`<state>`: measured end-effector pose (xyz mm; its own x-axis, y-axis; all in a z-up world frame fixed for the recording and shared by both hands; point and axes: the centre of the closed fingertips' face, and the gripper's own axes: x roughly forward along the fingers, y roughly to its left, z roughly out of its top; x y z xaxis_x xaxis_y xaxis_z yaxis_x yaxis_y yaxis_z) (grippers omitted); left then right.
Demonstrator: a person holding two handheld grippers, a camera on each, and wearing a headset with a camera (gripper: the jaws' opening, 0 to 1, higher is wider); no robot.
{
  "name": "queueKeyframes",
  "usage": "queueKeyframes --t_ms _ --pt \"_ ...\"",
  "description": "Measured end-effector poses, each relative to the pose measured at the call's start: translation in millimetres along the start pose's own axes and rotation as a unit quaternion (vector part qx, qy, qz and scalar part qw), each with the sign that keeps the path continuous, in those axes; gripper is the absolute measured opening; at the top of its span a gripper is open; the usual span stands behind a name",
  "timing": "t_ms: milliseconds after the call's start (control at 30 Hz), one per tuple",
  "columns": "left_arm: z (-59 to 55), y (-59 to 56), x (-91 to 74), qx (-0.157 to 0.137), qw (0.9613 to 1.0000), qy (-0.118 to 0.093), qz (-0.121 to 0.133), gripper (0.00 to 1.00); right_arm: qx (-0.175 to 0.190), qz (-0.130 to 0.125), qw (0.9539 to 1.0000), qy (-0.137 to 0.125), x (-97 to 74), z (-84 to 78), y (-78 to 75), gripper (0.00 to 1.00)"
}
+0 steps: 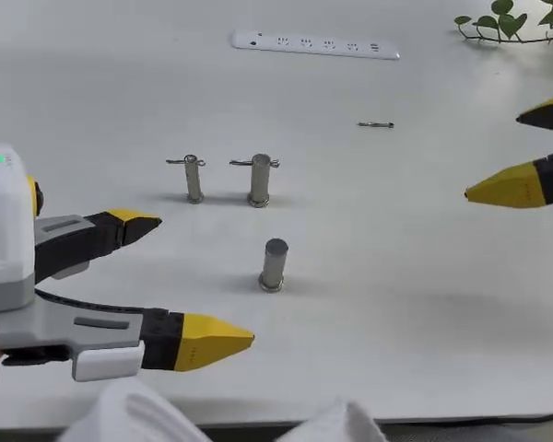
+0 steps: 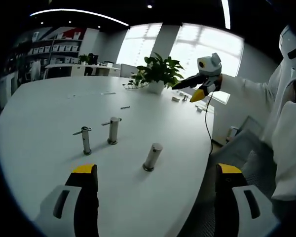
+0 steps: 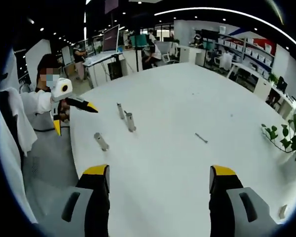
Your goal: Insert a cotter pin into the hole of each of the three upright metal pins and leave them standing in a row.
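- Done, as I judge it: two of the three uprights are fitted. The left-hand fitted pin [image 1: 194,180] carries a cotter pin [image 1: 184,162] through the hole near its top, and the right-hand fitted pin [image 1: 259,181] carries a second cotter pin [image 1: 253,163] the same way.
- Left to do: the bare metal pin [image 1: 274,265] stands upright with nothing through it.
- The row is not made. The right-hand fitted pin stands almost straight beyond the bare metal pin and the left-hand one beyond it to the left, side by side. The bare metal pin sits nearer the person, out of their line, so it wants fitting and then lining up.
- The loose cotter pin [image 1: 375,124] lies flat on the white table [image 1: 424,304], beyond the bare metal pin and to its right, well apart from it.
- The left gripper [image 1: 203,280] hovers near the bare metal pin, to its left and nearer the person, jaws spread wide with nothing between them.
- The right gripper [image 1: 493,155] is well apart to the right of the bare metal pin, jaws likewise wide and empty. It is not touching the loose cotter pin.
- Count: three metal pins, all upright; three cotter pins, two inserted and one loose; two grippers.
- Also one white power strip [image 1: 313,43] far beyond the bare metal pin, and one leafy plant [image 1: 511,23] far beyond it to the right.
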<state>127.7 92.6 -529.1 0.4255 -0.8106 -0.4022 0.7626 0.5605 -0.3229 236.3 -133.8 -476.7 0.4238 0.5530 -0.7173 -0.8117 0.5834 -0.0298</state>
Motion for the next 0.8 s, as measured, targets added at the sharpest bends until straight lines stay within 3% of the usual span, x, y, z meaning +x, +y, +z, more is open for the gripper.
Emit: queueKeyframes --t_ms 100,167,367,500,633,800 --pt "-0.1 -0.3 -1.2 -0.003 1.0 0.004 0.0 0.99 -0.017 0.002 0.9998 0.011 6.0 6.5 -12.0 0.8" --pt "0.9 -3.1 -3.6 -0.008 0.9999 0.006 -0.006 0.99 -0.048 0.004 0.9982 0.036 10.8 5.2 -21.6 0.8" --pt "11.7 -2.2 -9.8 -0.014 0.9997 -0.018 -0.002 0.99 -0.082 0.025 0.9939 0.069 30.4 9.5 -40.2 0.75" --pt "16.2 -0.2 -11.1 -0.015 0.9996 -0.025 0.002 0.99 -0.094 0.037 0.992 0.077 46.6 19.0 -53.4 0.73" --pt "15.2 1.5 -11.7 -0.013 0.9997 -0.021 0.007 0.99 -0.111 0.039 0.9891 0.088 65.0 25.4 -66.0 0.66" --pt "6.9 3.3 -10.0 -0.016 0.9998 -0.004 0.01 0.99 -0.114 0.039 0.9874 0.103 90.0 19.7 -80.6 0.59"
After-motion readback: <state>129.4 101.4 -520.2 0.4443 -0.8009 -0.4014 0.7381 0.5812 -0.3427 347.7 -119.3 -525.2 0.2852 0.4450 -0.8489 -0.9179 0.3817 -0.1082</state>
